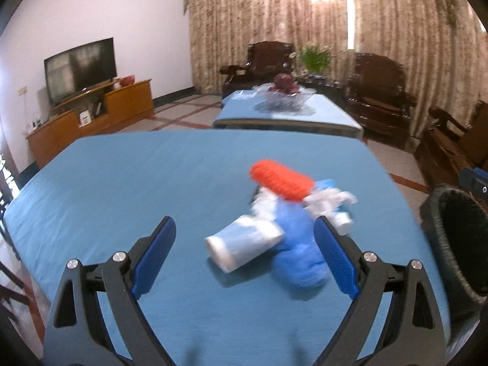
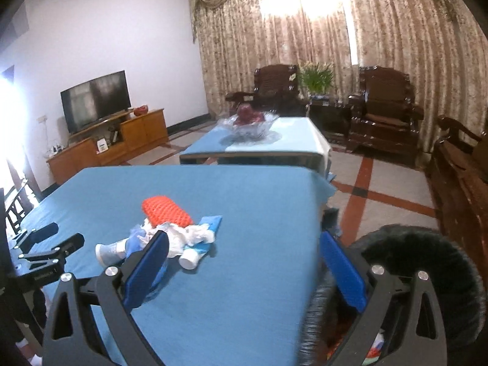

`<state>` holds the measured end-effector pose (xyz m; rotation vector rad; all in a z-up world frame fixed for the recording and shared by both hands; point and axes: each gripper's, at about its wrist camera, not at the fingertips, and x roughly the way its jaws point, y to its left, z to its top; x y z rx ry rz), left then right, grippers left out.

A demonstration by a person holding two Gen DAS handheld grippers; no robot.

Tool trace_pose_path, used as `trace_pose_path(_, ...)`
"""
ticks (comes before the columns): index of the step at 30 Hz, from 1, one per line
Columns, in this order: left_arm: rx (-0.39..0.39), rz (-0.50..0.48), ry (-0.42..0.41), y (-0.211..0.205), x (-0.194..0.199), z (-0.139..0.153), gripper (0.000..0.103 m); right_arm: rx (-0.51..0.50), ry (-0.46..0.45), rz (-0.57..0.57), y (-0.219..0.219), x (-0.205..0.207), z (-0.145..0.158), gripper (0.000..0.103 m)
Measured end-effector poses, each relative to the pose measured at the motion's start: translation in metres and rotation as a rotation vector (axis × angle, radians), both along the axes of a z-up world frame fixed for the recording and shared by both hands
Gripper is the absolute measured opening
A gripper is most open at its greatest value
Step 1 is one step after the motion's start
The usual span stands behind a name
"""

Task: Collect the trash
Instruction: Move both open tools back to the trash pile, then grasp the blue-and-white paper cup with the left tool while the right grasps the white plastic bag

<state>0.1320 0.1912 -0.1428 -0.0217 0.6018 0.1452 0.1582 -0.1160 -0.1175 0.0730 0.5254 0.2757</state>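
My left tongs (image 1: 244, 238) stand spread wide and hold nothing, hovering over the blue counter (image 1: 122, 183). Between their tips, toward one o'clock, lies the trash heap: a white paper cup (image 1: 242, 244) on its side, a crumpled blue cloth (image 1: 300, 256) touching it, an orange foam net (image 1: 282, 180) at twelve o'clock behind, and white crumpled plastic (image 1: 329, 198) beside that (motion blur hides finer detail). The black trash bin (image 1: 454, 238) sits at three o'clock off the counter's edge. My right tongs (image 2: 244, 250) are also gaping and empty, their right finger above the bin (image 2: 427, 253), while the heap lies at ten o'clock of them.
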Motion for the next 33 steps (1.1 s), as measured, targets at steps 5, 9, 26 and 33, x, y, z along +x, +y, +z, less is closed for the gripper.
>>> trace_pose_path(5, -0.010, 0.026, 0.045, 0.020, 0.012, -0.023, 0.089, -0.027, 0.033, 0.006, 0.025, 0.010, -0.021, 0.097)
trace_pose_path(9, -0.029, 0.029, 0.086, 0.029, 0.020, -0.042, 0.082, -0.050, 0.061, 0.011, 0.039, 0.014, -0.035, 0.097)
trace_pose_path(26, -0.137, -0.123, 0.145, -0.005, 0.029, -0.065, 0.047, -0.099, 0.096, -0.008, 0.038, 0.023, -0.048, 0.096)
trace_pose_path(33, -0.115, -0.068, 0.127, 0.009, 0.020, -0.057, 0.076, -0.101, 0.104, 0.001, 0.040, 0.023, -0.051, 0.096)
